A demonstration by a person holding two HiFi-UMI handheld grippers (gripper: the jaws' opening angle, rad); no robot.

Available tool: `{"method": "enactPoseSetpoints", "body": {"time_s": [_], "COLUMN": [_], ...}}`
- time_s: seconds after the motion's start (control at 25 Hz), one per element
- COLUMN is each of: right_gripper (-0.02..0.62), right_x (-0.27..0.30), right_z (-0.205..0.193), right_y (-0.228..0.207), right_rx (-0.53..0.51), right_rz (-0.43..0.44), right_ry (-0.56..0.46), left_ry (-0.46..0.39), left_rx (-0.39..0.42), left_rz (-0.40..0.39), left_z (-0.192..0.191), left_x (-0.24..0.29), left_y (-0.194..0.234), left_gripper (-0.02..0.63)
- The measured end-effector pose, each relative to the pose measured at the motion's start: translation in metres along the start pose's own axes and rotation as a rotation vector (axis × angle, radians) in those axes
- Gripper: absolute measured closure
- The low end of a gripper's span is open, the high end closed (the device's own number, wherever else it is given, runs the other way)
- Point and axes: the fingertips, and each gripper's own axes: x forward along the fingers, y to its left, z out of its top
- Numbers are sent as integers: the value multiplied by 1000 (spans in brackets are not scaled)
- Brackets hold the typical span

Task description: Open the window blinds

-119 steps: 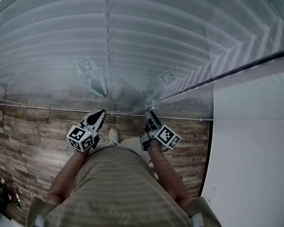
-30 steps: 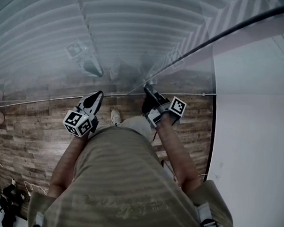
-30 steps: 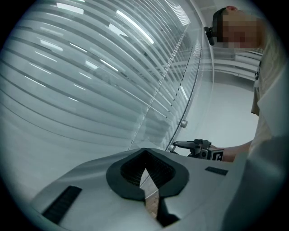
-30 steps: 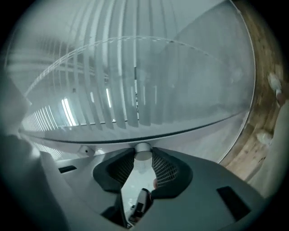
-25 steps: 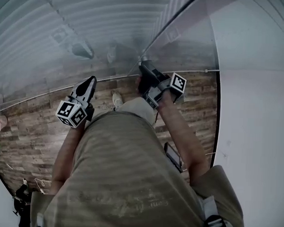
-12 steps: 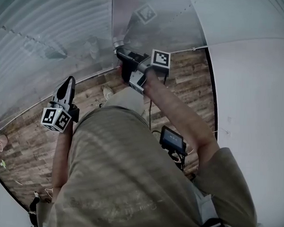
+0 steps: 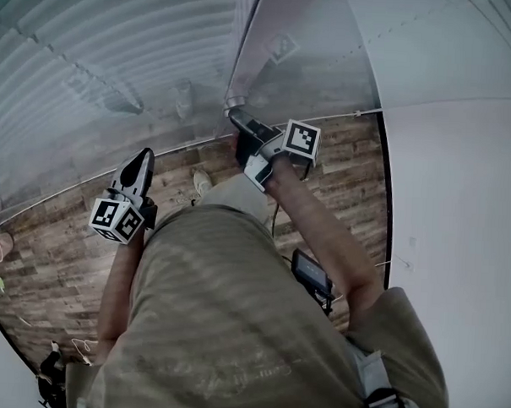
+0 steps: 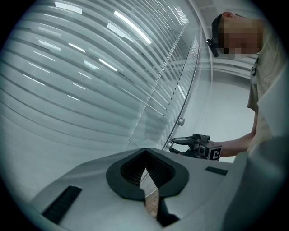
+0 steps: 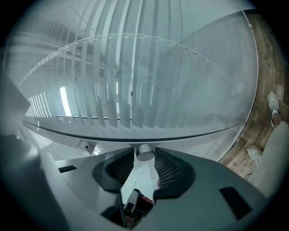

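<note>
Roll was just given to the clear wand's grey round end, which is clamped in the right hand-held gripper; the white blind slats seem partly opened.

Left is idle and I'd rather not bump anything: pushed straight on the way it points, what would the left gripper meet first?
Most likely the glass pane in front of the blinds; nothing shows between it and the left gripper, though depth is unclear.
</note>
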Motion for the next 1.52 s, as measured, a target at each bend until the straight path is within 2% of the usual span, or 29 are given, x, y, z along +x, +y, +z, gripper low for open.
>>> {"method": "enactPoseSetpoints", "body": {"time_s": [0.2, 0.32, 0.4, 0.68, 0.76, 1.04, 1.16, 1.24, 1.32, 1.44, 1.48, 1.52], "right_gripper": [466, 466, 468, 472, 471, 466, 468, 468, 469, 469, 469, 469], "right_x": [-2, -4, -5, -6, -6, -5, -3, -5, -6, -5, -4, -4], "right_z": [3, 5, 7, -2, -7, -14, -4, -5, -10, -12, -12, -13], "right_y": [-8, -5, 0, 18, 15, 20, 21, 21, 20, 25, 26, 26], "right_rx": [40, 13, -70, -521, -581, -494, -440, -462, -577, -856, -904, -905], "right_rz": [20, 12, -28, -301, -337, -210, -189, -196, -268, -471, -496, -487], "right_ry": [-36, -51, -53, -64, -50, -64, -107, -104, -74, -32, -29, -28], "left_ry": [6, 10, 13, 43, 53, 81, 84, 91, 98, 104, 104, 103], "left_rx": [0, 1, 2, 9, 12, 20, 24, 25, 27, 32, 32, 31], "left_rz": [-7, -12, -15, -39, -43, -33, -28, -24, -21, -22, -22, -22], "left_z": [0, 1, 2, 1, -1, 11, 13, 11, 10, 11, 11, 11], "left_x": [2, 4, 6, 5, 5, 16, 20, 18, 15, 16, 16, 16], "left_y": [0, -3, -6, -11, -14, -8, -9, -11, -13, -16, -18, -19], "left_gripper": [592, 592, 592, 592, 592, 592, 592, 592, 592, 592, 592, 592]}}
